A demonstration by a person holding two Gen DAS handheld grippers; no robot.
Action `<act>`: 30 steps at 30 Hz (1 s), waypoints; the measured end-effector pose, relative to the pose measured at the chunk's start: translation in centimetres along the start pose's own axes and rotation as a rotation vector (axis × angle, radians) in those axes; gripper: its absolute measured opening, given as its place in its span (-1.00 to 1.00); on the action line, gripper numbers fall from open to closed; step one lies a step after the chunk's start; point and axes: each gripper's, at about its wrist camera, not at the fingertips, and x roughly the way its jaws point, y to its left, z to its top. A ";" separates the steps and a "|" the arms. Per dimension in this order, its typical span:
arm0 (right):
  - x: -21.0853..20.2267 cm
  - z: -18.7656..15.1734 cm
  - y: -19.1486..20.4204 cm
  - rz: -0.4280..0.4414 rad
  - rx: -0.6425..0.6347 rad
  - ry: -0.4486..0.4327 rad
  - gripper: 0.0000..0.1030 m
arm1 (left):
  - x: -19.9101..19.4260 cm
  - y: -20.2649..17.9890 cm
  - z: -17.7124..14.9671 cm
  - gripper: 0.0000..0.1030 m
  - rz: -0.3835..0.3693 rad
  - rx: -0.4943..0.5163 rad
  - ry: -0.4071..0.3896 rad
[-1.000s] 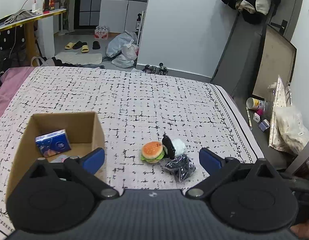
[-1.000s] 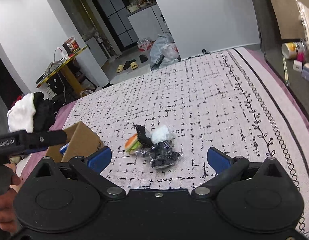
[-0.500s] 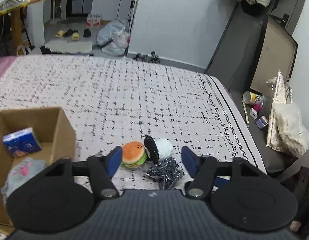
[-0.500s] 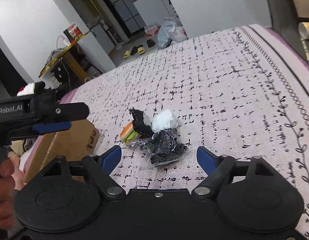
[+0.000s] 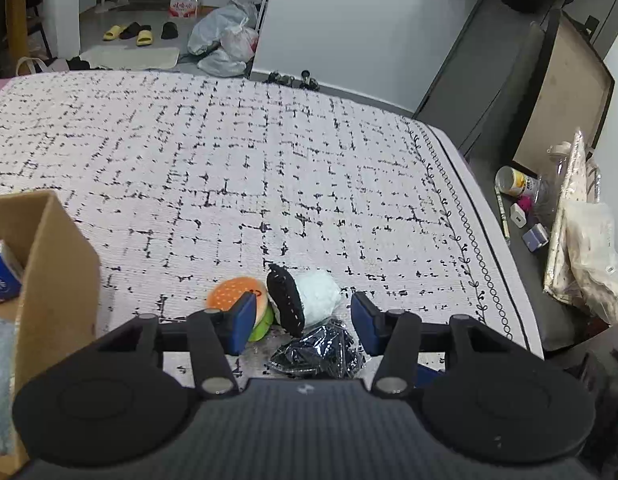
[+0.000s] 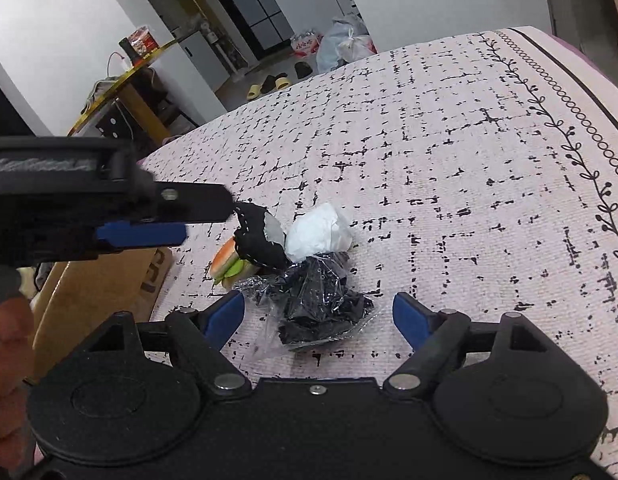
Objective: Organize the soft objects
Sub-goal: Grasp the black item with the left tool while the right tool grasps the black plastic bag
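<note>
A small pile lies on the patterned bed cover (image 5: 269, 168): a plush burger (image 5: 233, 294), a black-and-white plush (image 5: 299, 294), and a clear bag of black items (image 5: 321, 354). My left gripper (image 5: 305, 324) is open and hovers over the pile, its left finger in front of the burger. My right gripper (image 6: 319, 314) is open, its fingers either side of the black bag (image 6: 321, 300), close above the cover. The burger (image 6: 229, 264) and black-and-white plush (image 6: 269, 236) lie just beyond. The left gripper (image 6: 149, 232) shows at the left there.
An open cardboard box (image 5: 49, 264) stands at the left on the bed, holding a blue packet (image 5: 1, 272). The bed's right edge drops to a dark ledge with a can (image 5: 513, 182) and small clutter. Bags and slippers lie on the far floor.
Both grippers moved forward and down toward the pile. The left gripper's fingers narrowed and shifted right from the box to the toys. The right gripper now brackets the black bag.
</note>
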 end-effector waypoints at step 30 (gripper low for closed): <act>1.6 -0.9 2.5 -0.091 -0.245 0.032 -0.11 | 1.4 1.3 1.2 -0.66 -0.002 -0.088 0.089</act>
